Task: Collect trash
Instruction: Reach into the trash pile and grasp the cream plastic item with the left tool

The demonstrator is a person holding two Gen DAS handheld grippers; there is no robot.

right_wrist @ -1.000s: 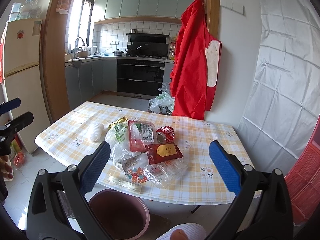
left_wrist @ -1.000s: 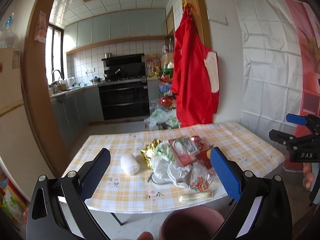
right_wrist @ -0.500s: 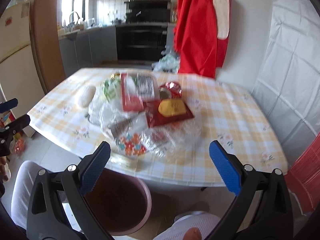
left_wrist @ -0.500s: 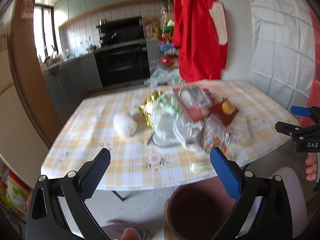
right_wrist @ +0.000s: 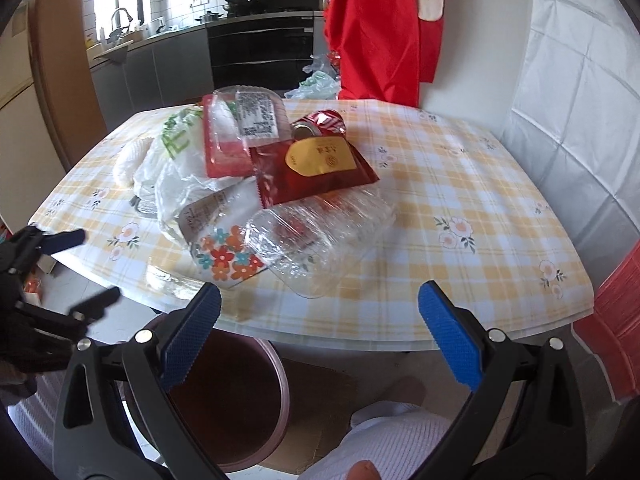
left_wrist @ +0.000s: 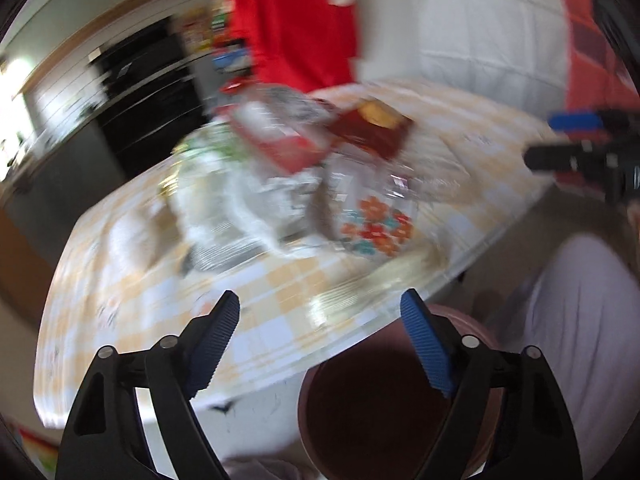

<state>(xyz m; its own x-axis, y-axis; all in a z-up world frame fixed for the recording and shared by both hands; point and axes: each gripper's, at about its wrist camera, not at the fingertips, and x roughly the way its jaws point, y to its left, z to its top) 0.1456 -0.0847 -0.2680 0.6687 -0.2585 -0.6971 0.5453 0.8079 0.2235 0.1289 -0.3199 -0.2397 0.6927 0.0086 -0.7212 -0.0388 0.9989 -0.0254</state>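
My right tool and left tool both hung spread apart and empty. Just ahead, the heap of clear plastic wrappers and red packets lay on the yellow-checked desk, the maroon round bin below its edge. I judged it best to pinch a crumpled fold of wrapper. Both tools had moved nearer than a second before.

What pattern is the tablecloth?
Yellow-and-white check with small flowers on the tablecloth; clearest in the right wrist view.

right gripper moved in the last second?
Yes. The right gripper has come forward and down toward the trash pile on the table.
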